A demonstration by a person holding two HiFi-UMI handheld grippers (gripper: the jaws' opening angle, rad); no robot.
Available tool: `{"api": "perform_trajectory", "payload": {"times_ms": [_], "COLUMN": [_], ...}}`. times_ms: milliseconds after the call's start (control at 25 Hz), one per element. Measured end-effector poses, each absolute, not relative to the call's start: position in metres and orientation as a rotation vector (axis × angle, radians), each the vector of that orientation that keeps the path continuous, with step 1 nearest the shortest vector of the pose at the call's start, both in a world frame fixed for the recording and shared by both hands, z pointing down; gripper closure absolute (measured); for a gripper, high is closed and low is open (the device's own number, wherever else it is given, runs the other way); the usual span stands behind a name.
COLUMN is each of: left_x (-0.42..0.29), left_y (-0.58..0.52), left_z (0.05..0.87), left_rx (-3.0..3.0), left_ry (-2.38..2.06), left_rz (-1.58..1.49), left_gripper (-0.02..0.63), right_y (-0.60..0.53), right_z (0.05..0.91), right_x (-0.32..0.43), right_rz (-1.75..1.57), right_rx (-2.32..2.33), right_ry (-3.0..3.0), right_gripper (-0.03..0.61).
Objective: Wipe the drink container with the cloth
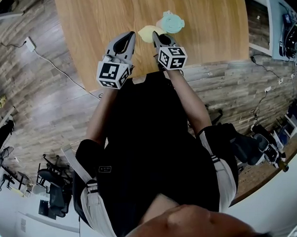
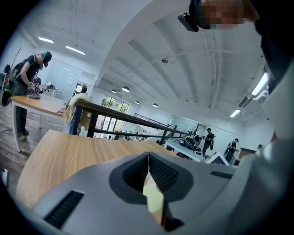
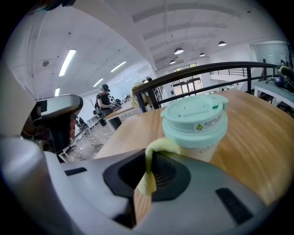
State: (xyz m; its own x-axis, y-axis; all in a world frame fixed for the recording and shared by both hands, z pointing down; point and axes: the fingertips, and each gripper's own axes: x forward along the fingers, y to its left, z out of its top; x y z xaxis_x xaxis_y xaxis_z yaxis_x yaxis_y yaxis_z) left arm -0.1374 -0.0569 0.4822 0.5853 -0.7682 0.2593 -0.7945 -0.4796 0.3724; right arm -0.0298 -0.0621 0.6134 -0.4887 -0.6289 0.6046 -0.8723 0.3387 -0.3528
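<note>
A paper cup with a mint-green lid (image 1: pixel 173 22) (image 3: pixel 195 121) stands upright on the wooden table (image 1: pixel 96 25). A pale yellow cloth (image 1: pixel 146 33) (image 3: pixel 154 147) lies just left of it. My right gripper (image 1: pixel 155 34) (image 3: pixel 149 158) is shut on the cloth, whose free end curls up against the cup's side under the lid. My left gripper (image 1: pixel 132 33) (image 2: pixel 148 156) hovers beside the cloth's left edge with its jaws shut. A pale yellow strip shows in the slit behind its tips; I cannot tell whether it is pinched there.
Both grippers are over the table's near edge (image 1: pixel 137 81). A white plug and cable (image 1: pixel 29 44) lie on the wood floor to the left. White desks with gear (image 1: pixel 284 23) stand at the right. People stand at far tables (image 2: pixel 32 78).
</note>
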Motion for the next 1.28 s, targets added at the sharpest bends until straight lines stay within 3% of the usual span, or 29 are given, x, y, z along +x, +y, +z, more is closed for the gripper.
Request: {"api": "perform_trajectory", "payload": {"times_ms": [440,1280], "left_x": [-0.126,-0.103], "left_y": [-0.058,-0.051], "left_z": [0.469,0.398], "left_rx": [2.362,2.352], "left_ry": [-1.299,-1.522], "left_rz": [0.060,-0.044], "left_gripper": [0.591,0.591], "right_y": [-0.067,-0.082], "right_z": [0.553,0.412], "right_x": [-0.028,0.058], "right_rz": [0.865,0.479], "right_rx": [1.316,1.484], "right_ry": [-2.392,-2.604], "right_gripper": [0.537,0.537]}}
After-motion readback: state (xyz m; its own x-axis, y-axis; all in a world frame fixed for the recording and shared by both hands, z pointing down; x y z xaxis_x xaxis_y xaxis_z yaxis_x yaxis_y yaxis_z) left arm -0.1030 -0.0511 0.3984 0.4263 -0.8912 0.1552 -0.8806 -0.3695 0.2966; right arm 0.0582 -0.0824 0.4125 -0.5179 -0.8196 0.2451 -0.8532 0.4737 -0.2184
